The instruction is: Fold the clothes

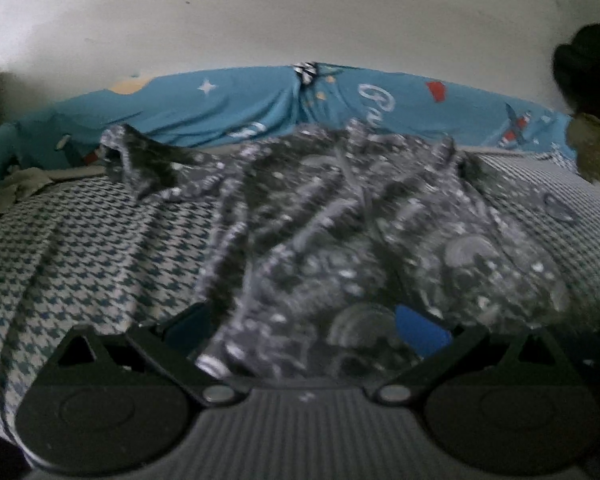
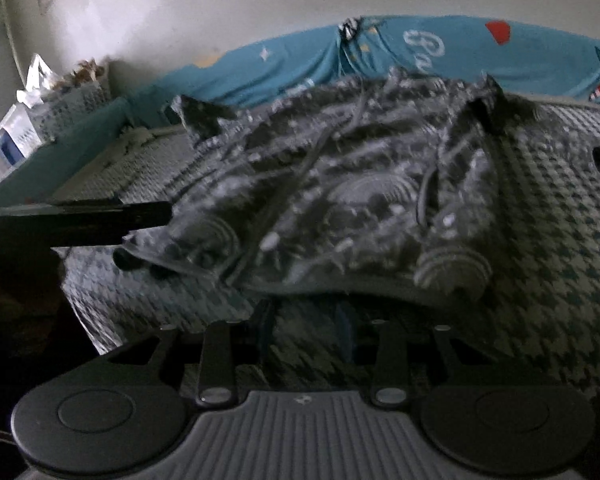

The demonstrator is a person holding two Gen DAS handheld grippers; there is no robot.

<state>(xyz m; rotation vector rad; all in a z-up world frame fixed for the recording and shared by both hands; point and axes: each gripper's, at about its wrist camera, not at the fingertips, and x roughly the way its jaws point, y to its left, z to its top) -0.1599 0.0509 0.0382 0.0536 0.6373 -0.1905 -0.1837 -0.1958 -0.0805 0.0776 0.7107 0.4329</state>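
Lying crumpled across the bed [image 1: 80, 248], the garment [image 1: 340, 220] runs left to right, its near hem toward both tools. Left hand-held gripper [image 1: 304, 332] pinches that hem, cloth bunched between its jaws. Right hand-held gripper [image 2: 306, 332] sits just short of the hem, jaws part spread, nothing between them. Both tilt down toward the bed; I judge the left the nearer

The dark grey white-patterned garment [image 1: 340, 220] is motion-blurred and covers the left gripper's fingertips at lower centre; a dark shape [image 1: 588, 80] is cut off at right.
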